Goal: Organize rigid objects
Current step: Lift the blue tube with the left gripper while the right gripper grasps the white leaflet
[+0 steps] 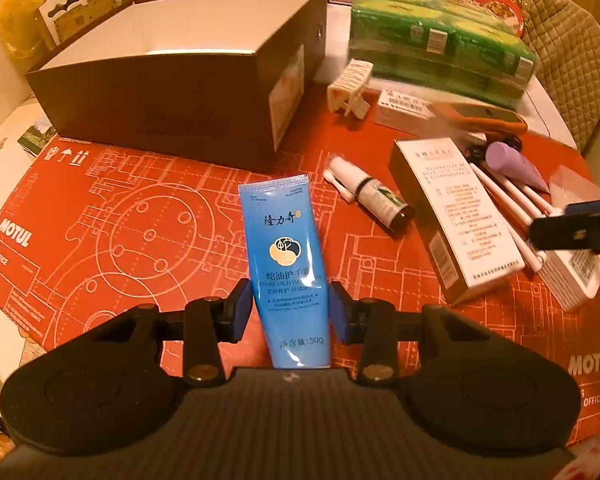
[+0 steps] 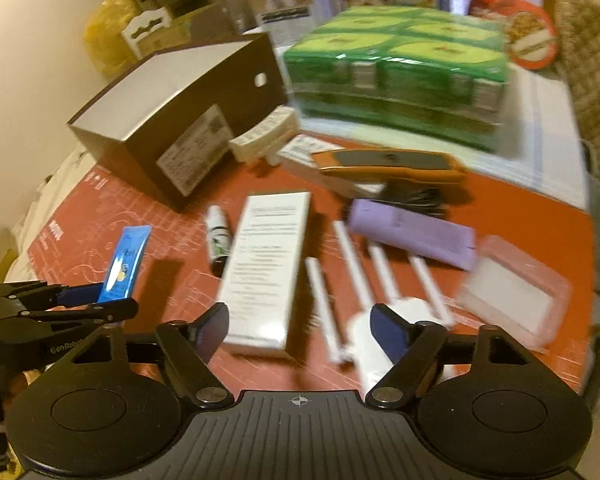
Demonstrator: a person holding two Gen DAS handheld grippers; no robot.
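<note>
Left wrist view
- Left tongs (image 1: 290,304): I have them closed on the blue hand-cream tube (image 1: 286,264); both blue pads press its sides, crimped end pointing away from me.
- Tube position: in my grip, over the red printed mat (image 1: 120,220) on the table.
- Brown box (image 1: 172,92): open-topped, white inside; I see nothing in the part of its interior that shows. It stands at the far edge of the mat, beyond the tube.
- Small dark bottle (image 1: 380,200): lying on the mat, right of the tube, cotton swabs just beside it.
- White-and-gold carton (image 1: 456,216): lying flat, closed, right of the bottle.
- White router (image 1: 572,276): just beside the carton, antennas pointing away from me.
- Green tissue pack (image 1: 440,44): wrapped, far right, beyond the mat.
- Right tongs (image 1: 580,228): only a blurred piece at the right edge, above the router.

Right wrist view
- Right tongs (image 2: 300,332): open, nothing between the pads; carton (image 2: 268,268) and router (image 2: 368,344) lie below them.
- Clear lidded container (image 2: 516,292): right of the router; blurred, contents I cannot tell.
- Purple case (image 2: 412,232): lying beyond the antennas.
- Orange-and-grey item (image 2: 388,164): beyond the purple case.
- Brown box (image 2: 180,120): far left; white inner wall shows, floor hidden.
- Tube (image 2: 122,268): at left, clamped in the left tongs (image 2: 96,300).
</note>
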